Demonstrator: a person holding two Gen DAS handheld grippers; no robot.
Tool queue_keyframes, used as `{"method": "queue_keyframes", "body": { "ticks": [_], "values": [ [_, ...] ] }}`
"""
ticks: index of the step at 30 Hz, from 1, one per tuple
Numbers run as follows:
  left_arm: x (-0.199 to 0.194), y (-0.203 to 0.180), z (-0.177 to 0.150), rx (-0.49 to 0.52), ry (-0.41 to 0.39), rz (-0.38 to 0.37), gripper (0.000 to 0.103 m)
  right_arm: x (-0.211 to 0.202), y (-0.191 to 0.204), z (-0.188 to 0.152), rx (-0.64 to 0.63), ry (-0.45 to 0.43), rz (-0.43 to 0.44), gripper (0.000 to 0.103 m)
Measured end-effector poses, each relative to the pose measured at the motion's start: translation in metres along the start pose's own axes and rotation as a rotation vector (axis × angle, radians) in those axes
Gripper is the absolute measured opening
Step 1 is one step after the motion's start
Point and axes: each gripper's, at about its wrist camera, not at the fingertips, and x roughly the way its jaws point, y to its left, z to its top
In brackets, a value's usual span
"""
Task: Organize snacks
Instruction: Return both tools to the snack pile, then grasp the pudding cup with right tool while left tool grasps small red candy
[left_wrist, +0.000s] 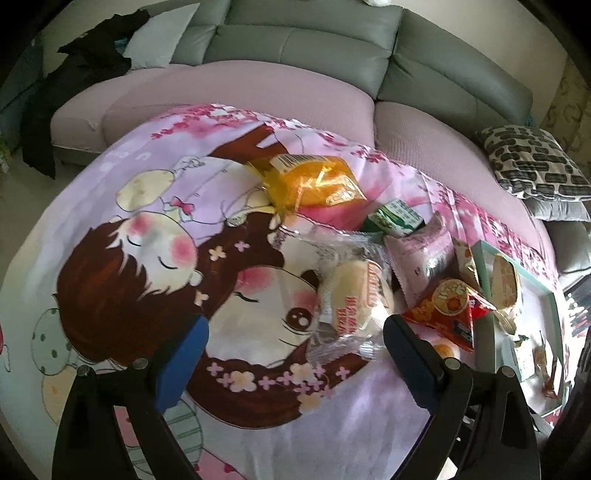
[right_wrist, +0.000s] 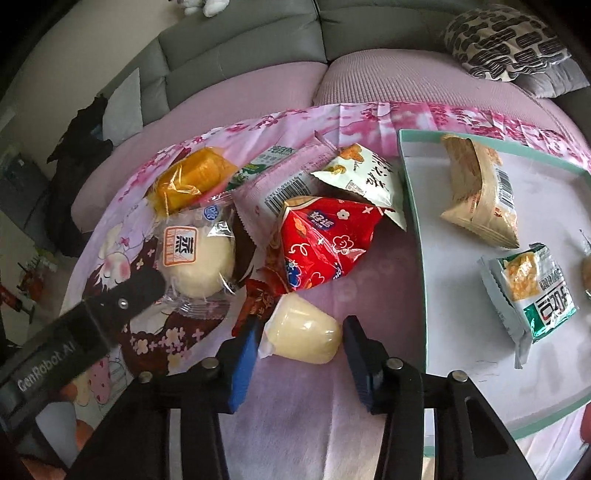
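Straddling the pudding cup (right_wrist: 304, 332) on the table, the right tool (right_wrist: 301, 345) stands apart around it, not yet pressing. Next it needs a firm pinch, then a lift into the tray (right_wrist: 413, 221). The left tool (left_wrist: 295, 354) hangs wide apart near the bun (left_wrist: 354, 295).

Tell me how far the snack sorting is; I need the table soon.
Done: two packets lie in the tray. In hand: the right gripper brackets a pudding cup, pads not yet pressing. Left: the red bag, steamed bun and several other packets.
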Motion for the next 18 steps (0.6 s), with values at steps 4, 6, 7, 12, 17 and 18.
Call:
{"method": "queue_keyframes", "body": {
  "ticks": [4,6,7,12,17,18],
  "values": [
    [0.005,-0.006,-0.003,0.0,0.029,-0.04,0.096,0.0,0.002,-0.001,-0.019,-0.004,-0.005,0.048],
    [0.007,-0.009,-0.004,-0.004,0.045,-0.067,0.096,0.001,0.003,-0.002,-0.033,-0.004,-0.01,0.048],
    [0.008,-0.01,-0.005,-0.006,0.052,-0.077,0.095,0.002,0.004,-0.003,-0.042,-0.004,-0.013,0.047],
    [0.013,-0.018,-0.009,-0.001,0.073,-0.087,0.095,0.003,0.005,-0.003,-0.051,-0.006,-0.026,0.044],
    [0.015,-0.014,-0.009,-0.023,0.078,-0.089,0.087,-0.006,-0.005,-0.001,-0.034,-0.012,-0.007,0.039],
    [0.015,-0.013,-0.009,-0.028,0.08,-0.089,0.087,-0.011,-0.007,-0.001,-0.031,-0.017,-0.003,0.039]
  ]
}}
